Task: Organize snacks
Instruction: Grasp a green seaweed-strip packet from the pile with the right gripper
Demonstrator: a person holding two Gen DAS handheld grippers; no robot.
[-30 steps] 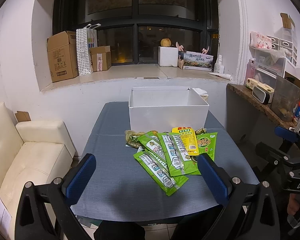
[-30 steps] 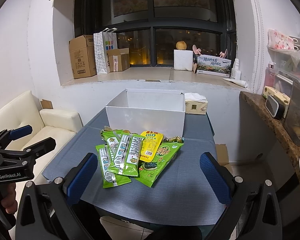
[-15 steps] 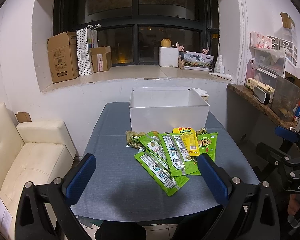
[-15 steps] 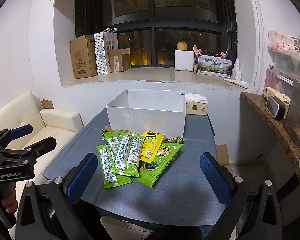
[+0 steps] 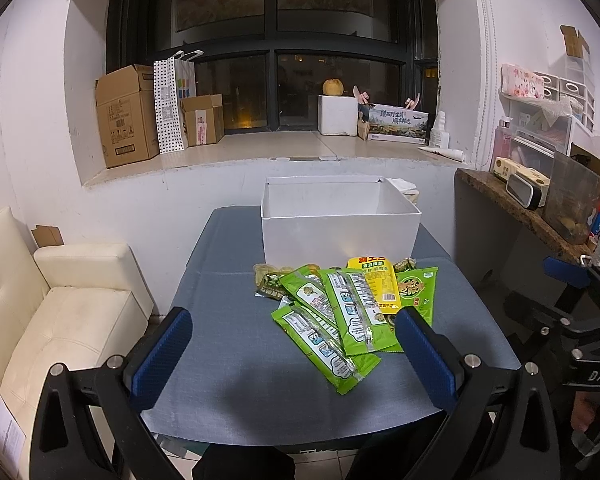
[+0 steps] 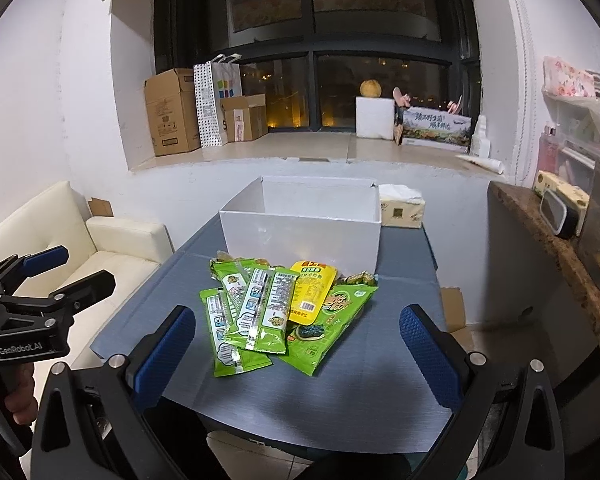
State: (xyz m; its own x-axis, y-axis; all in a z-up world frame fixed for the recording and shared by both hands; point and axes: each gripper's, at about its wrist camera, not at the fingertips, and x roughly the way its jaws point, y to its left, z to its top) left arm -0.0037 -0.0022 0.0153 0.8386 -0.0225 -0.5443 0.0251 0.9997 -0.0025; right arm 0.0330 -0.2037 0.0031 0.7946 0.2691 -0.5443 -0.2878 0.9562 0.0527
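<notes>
On the blue-grey table [image 5: 228,360], a loose heap of snack packets [image 5: 352,304] lies overlapping just in front of an open white box [image 5: 340,236], whose inside shows nothing in it from either view. Most of the packets are green; a long one [image 6: 266,310] lies on top with its printed back up, a yellow pouch [image 6: 312,292] leans over the wider green bag [image 6: 328,332] beside it, and a few small wrapped pieces [image 5: 270,280] sit at the heap's far edge, close to the box wall. The left gripper [image 5: 296,356] hangs above the near edge of the table with its blue-padded fingers [image 5: 162,356] spread wide and nothing between them; the heap lies beyond and a little to its right. The right gripper [image 6: 300,356] is likewise spread wide and holds nothing, with the packets in the gap ahead of it, none touched. Each tool shows at the edge of the other's view, held by a hand [image 6: 8,396]. A cream sofa [image 5: 60,320] stands left of the table, and cardboard boxes [image 6: 172,112] sit on the window ledge behind.
</notes>
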